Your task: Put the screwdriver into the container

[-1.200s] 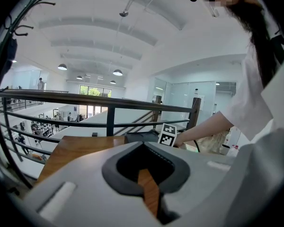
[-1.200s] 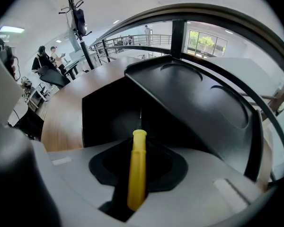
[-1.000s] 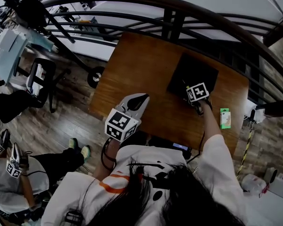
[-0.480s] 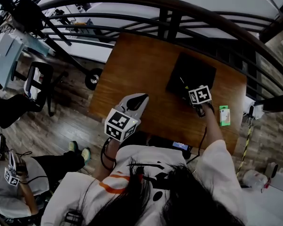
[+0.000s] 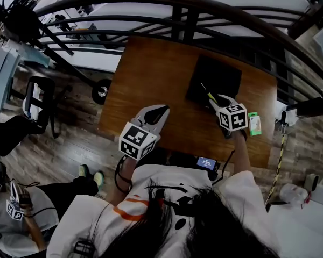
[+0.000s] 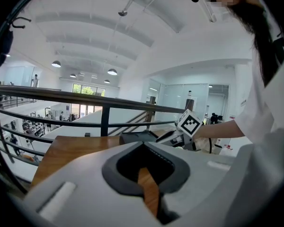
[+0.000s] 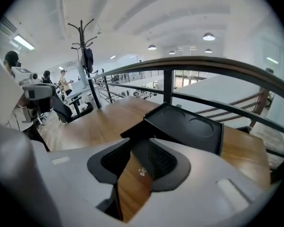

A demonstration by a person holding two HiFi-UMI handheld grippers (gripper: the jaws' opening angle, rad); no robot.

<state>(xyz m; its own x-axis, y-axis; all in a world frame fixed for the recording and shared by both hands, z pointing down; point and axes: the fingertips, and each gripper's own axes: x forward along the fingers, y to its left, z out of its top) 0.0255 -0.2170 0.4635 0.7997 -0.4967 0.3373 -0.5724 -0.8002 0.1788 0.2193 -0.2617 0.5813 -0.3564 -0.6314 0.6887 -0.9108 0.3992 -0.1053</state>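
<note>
The screwdriver (image 5: 206, 94), thin with a yellow-green and black handle, lies inside the black container (image 5: 215, 77) near its front edge. My right gripper (image 5: 219, 102) hovers just off the container's near right corner, open with nothing between its jaws. From the right gripper view the container (image 7: 185, 126) sits straight ahead; the screwdriver is hidden there. My left gripper (image 5: 160, 112) rests over the table's near left part, its jaws a narrow gap apart and empty. In the left gripper view the right gripper's marker cube (image 6: 190, 123) shows beside the container (image 6: 138, 136).
The wooden table (image 5: 151, 74) stands against a dark metal railing (image 5: 183, 20) with a drop beyond. A green packet (image 5: 254, 123) lies near the table's right edge. A small device with a lit screen (image 5: 207, 163) sits at the near edge. An office chair (image 5: 36, 98) stands at the left.
The right gripper has drawn back toward me and to the right, off the container. The screwdriver, earlier at its jaws, now lies free in the container. The left gripper has stayed put.
</note>
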